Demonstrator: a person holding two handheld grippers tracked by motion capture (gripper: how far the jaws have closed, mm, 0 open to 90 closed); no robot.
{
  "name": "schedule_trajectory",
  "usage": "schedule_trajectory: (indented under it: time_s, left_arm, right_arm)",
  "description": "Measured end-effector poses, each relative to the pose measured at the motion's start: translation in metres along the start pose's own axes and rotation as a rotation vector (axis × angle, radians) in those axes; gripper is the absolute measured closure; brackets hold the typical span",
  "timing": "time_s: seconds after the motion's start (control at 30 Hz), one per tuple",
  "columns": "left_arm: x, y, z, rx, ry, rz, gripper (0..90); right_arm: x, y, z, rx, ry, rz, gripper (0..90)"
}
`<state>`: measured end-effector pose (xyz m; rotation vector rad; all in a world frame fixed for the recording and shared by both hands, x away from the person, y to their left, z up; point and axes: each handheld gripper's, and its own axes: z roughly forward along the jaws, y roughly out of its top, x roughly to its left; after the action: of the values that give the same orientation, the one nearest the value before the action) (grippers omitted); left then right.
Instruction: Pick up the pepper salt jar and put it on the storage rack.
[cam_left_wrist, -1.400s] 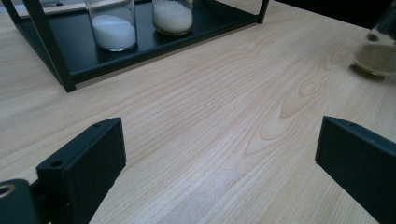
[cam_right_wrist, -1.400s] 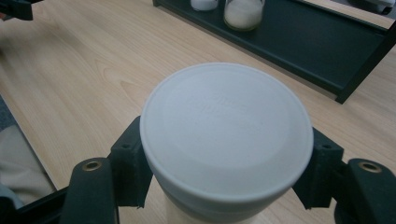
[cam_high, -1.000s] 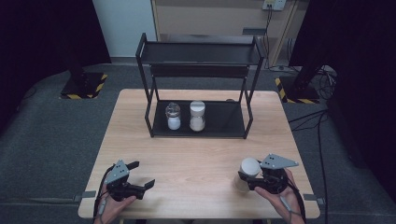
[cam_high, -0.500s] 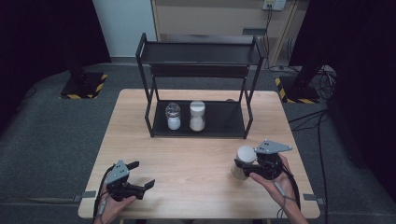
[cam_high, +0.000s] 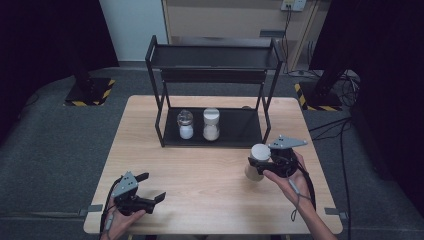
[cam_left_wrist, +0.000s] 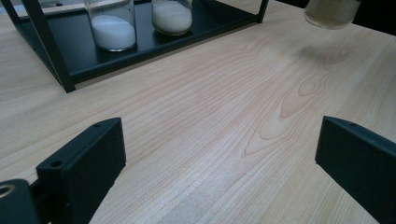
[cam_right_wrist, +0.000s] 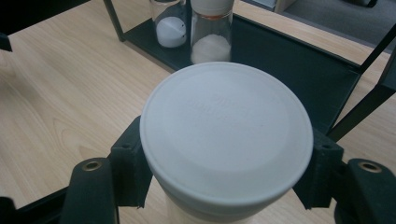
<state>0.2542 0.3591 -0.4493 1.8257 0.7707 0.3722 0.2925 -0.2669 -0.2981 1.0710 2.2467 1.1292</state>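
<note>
The left gripper (cam_high: 145, 196) rests low at the near left of the table (cam_high: 200, 200), its jaws spread wide with nothing but bare wood between them; in the left gripper view the two black jaws stand far apart at the bottom corners. The right gripper (cam_high: 260, 164) is at the right side of the table, just in front of the rack (cam_high: 212, 75), and it pinches a jar (cam_high: 257, 162) under its white lid (cam_right_wrist: 226, 135); in the right gripper view the pads (cam_right_wrist: 130, 163) press on the jar's neck from both sides. The lid bears faint raised lettering near its middle, too shallow to read. In the left gripper view the jar's base (cam_left_wrist: 332, 11) hangs clear of the wood, with its shadow below it, and holds something pale tan. Farther back, on the rack's bottom shelf (cam_high: 240, 130), two more jars stand upright just beside each other at the left half: a clear-topped jar (cam_high: 185, 124) with white powder, and a white-capped jar (cam_high: 211, 124), also part full of white grains. Neither shows a readable label. The rack's top shelf (cam_high: 215, 56) lies beyond, and past the table dark grey floor (cam_high: 50, 140) with yellow-black striped tape (cam_high: 87, 95)
</note>
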Motion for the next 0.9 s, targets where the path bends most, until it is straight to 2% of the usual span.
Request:
schedule_trajectory:
  time_s: [0.63, 0.9]
  left_arm:
    - [0.000, 0.000, 0.000, 0.001, 0.000, -0.002, 0.7]
    - [0.001, 0.000, 0.000, -0.001, -0.002, -0.004, 0.7]
  right_arm:
    - [-0.013, 0.032, 0.031, 0.007, -0.028, 0.015, 33.8]
    - [-0.019, 0.043, 0.044, 0.005, -0.044, 0.035, 33.8]
